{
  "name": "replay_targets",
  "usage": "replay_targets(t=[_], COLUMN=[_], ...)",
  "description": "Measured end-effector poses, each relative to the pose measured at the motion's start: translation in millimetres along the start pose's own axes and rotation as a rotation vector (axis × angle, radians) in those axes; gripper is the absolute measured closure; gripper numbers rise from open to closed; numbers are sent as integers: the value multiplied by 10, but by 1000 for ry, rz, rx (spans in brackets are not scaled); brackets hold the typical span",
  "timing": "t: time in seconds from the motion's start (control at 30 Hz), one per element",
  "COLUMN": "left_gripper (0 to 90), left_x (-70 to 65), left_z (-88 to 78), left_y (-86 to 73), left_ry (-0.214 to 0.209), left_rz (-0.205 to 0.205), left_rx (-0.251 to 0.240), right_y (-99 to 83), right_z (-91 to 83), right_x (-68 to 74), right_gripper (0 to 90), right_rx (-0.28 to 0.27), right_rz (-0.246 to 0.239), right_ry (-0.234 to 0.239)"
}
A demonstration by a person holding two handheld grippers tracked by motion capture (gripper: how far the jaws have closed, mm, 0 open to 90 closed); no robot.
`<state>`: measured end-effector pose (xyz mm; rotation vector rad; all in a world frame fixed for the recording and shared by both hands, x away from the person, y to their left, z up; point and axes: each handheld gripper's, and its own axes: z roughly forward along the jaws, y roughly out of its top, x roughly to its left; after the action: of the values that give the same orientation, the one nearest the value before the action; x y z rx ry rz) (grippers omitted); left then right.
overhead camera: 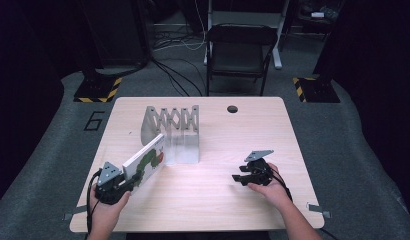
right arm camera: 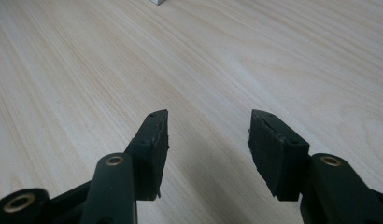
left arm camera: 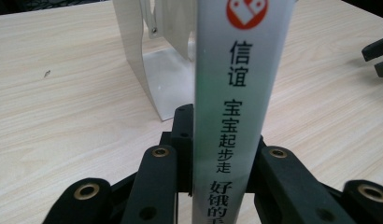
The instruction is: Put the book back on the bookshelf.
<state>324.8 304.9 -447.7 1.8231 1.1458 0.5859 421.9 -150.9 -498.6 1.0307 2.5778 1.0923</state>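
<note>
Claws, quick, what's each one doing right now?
Left claw: closed on the picture book.
Right claw: open, holding nothing.

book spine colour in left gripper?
White spine with black Chinese characters and a red-orange logo at its top; clearest in the left gripper view.

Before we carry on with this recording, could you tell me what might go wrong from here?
1. The left gripper clamps the book only at its spine end, so the tilted book could pivot or slip.
2. The book's far corner sits close to the metal bookend rack and could knock it.
3. The right gripper hangs open, offering no support.
</note>
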Motion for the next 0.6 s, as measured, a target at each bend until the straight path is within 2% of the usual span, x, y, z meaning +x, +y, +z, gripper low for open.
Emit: replay_targets(t=[0.03, 0.2, 0.6], left_gripper=[754, 754, 754], left_x=[-1, 28, 52], left_z=[12, 23, 99], left_y=[-4, -1, 11], left_ry=[7, 7, 15], left_rz=[-6, -11, -27], left_rx=[-12, -1, -10], right_y=[0, 2, 2], right_z=[0, 3, 7], right_x=[-1, 5, 0], right_gripper=[476, 476, 476], right_rx=[0, -4, -1], right_rz=[0, 3, -12], right_ry=[0, -1, 0])
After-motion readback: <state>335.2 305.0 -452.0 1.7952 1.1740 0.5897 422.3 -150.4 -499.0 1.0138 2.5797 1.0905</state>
